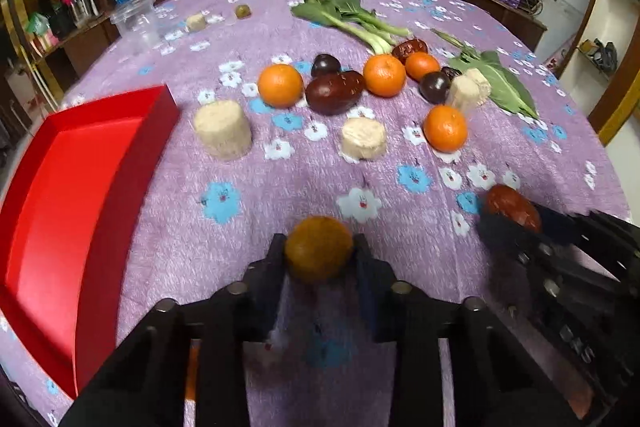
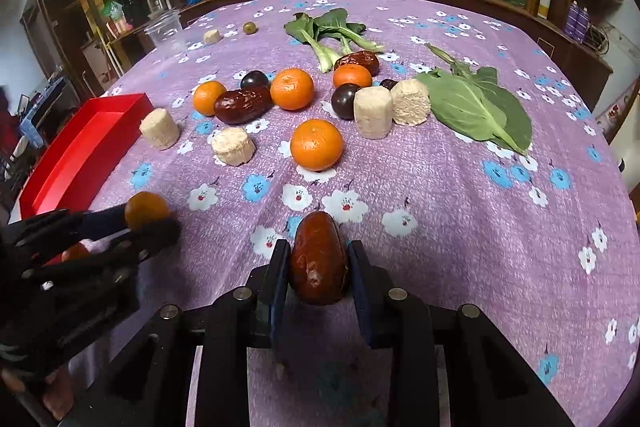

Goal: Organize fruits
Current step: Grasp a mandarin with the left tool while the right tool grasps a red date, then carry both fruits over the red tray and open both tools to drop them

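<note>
Left gripper (image 1: 319, 251) is pinching a small orange (image 1: 319, 253) at lower centre; right gripper (image 2: 319, 263) is clamping a red date (image 2: 319, 263) likewise. Risk: round fruit is sitting near the fingertips, likely squirting out en route to the red tray (image 1: 100, 163) at left.

Both grippers point steeply down at the table, side by side. Left gripper (image 1: 319, 255) has its jaws clamped on a small orange (image 1: 318, 247). Right gripper (image 2: 319, 267) is pinched around a red date (image 2: 319, 263), pads pressing both sides.
</note>
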The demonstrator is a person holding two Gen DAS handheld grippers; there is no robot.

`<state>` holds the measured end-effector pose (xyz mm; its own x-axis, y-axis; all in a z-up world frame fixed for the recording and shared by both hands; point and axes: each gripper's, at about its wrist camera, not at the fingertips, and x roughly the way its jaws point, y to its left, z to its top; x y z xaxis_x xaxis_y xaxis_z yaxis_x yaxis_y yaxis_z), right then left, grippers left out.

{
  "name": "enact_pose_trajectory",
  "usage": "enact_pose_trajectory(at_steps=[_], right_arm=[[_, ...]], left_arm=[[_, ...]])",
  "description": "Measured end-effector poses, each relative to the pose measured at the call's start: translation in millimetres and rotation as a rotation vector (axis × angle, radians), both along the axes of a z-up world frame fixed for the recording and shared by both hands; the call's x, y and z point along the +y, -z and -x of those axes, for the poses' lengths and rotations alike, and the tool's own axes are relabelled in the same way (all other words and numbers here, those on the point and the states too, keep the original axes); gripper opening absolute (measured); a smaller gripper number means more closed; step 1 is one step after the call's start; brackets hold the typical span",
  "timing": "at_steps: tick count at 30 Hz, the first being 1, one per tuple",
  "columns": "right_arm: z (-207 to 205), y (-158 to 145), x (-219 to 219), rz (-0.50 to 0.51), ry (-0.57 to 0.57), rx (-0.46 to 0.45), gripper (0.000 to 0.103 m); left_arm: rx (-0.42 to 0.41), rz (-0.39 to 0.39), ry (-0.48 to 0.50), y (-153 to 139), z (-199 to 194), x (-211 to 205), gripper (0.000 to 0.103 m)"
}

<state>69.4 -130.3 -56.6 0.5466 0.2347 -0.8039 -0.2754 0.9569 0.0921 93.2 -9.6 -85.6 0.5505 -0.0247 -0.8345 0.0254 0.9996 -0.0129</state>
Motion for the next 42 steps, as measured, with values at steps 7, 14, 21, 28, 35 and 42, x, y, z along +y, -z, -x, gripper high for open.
enact_pose_trajectory(at_steps=[7, 14, 21, 28, 35, 42], right_arm=[[16.5, -12.9, 4.2, -0.017, -0.005, -0.029, 0.031], [32.8, -31.1, 23.6, -0.022, -0.045, -0.066, 0.031], [42.3, -58.9, 78.2, -0.044, -0.158, -0.124, 0.032], [43.0, -88.7, 149.8, -0.063, -0.296, -0.182, 0.032], [37.4, -97.2, 222.4, -0.071, -0.415, -0.187, 0.032], [38.1, -94.9, 248.9, -0.083, -0.447, -0.176, 0.032]], left_arm=[[-0.021, -0.020, -0.019, -5.4, 4.8, 3.5, 0.028], [-0.084, -0.002, -0.106, -37.4, 34.5, 40.3, 0.028], [-0.114, 0.035, -0.260, -64.7, 64.2, 104.5, 0.028], [-0.133, 0.078, -0.401, -81.8, 85.6, 166.9, 0.028], [-0.111, 0.109, -0.532, -80.4, 100.0, 228.4, 0.028], [-0.084, 0.122, -0.574, -69.5, 98.0, 256.9, 0.028]])
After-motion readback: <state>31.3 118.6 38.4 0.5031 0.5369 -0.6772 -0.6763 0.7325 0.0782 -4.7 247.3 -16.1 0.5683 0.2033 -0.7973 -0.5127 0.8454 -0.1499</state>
